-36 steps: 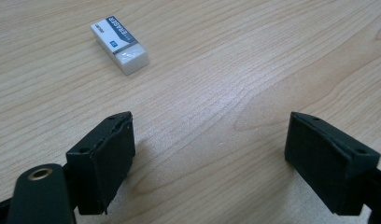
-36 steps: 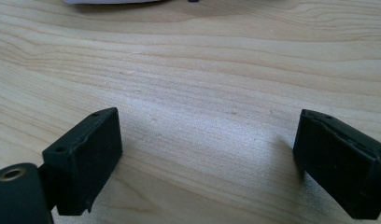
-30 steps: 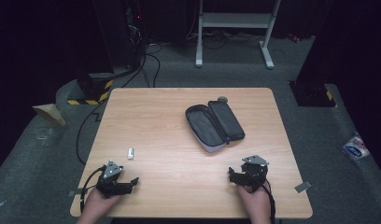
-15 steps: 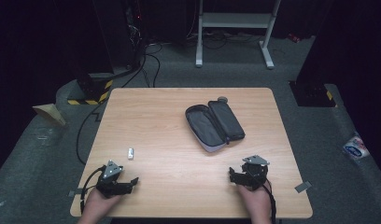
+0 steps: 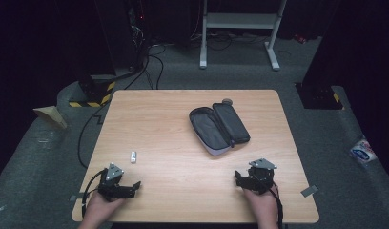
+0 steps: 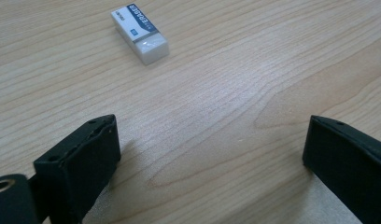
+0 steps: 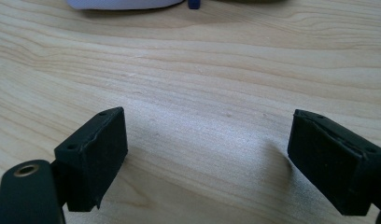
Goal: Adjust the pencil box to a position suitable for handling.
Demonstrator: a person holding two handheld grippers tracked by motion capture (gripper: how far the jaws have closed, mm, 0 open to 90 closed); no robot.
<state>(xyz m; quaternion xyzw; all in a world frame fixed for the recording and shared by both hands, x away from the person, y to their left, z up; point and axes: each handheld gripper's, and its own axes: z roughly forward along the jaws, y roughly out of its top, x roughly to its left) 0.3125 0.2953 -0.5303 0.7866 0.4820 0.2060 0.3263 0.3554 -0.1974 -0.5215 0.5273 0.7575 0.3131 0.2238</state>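
Observation:
A small white eraser [image 5: 133, 156] with a blue label lies on the wooden table [image 5: 164, 119], left of centre; in the left gripper view the eraser [image 6: 139, 27] sits ahead and to the left of the jaws. My left gripper [image 5: 133, 186] rests near the front left edge, its jaws having just opened wider, with nothing between them [image 6: 212, 154]. An unzipped dark pencil case [image 5: 219, 127] lies open right of centre. My right gripper [image 5: 239, 179] rests near the front right edge, open and holding nothing [image 7: 207, 154]; the case's pale edge [image 7: 128, 3] lies ahead of it.
A small round object [image 5: 227, 101] sits just behind the pencil case. Bare wood stretches between the two grippers. Beyond the table stand a white metal frame [image 5: 240, 28], cables and dark equipment on the grey floor.

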